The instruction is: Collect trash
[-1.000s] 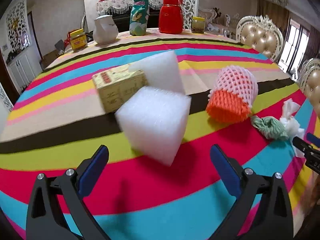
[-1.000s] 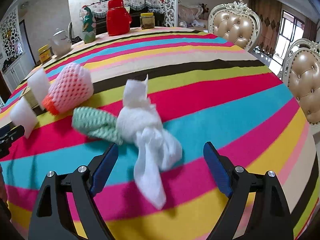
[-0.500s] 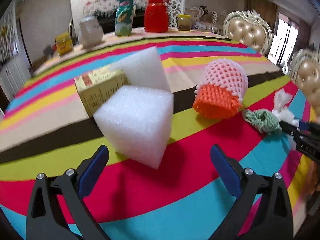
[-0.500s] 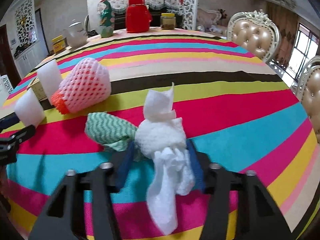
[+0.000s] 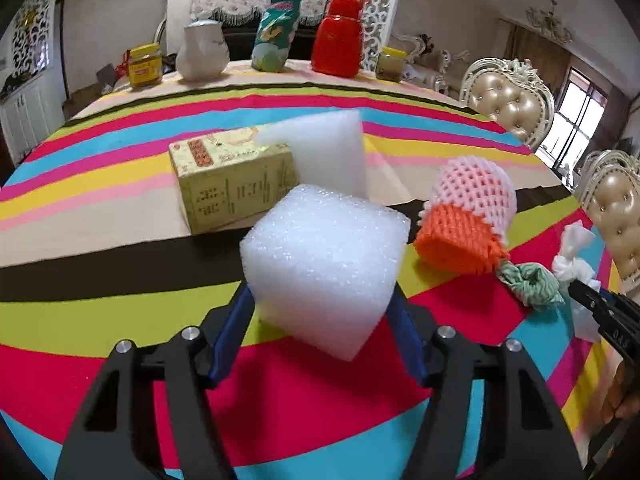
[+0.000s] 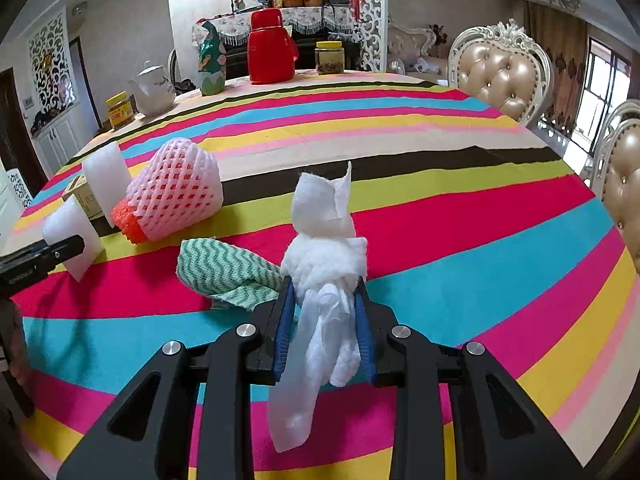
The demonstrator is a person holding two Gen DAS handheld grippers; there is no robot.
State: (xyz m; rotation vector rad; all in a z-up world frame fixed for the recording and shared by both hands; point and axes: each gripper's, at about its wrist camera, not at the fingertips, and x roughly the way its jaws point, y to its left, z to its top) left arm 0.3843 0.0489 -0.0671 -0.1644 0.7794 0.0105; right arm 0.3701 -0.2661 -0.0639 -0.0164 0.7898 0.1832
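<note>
- Gripping the white foam cube [image 5: 324,264] with my left gripper [image 5: 320,320].
- My right gripper [image 6: 325,320] pinches the crumpled white tissue [image 6: 326,256].
- Print on the yellow cardboard box [image 5: 232,184] is unreadable.

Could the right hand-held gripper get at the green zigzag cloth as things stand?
Probably not yet: the right hand-held gripper is shut on the crumpled white tissue. The green zigzag cloth lies just left, unobstructed.
</note>
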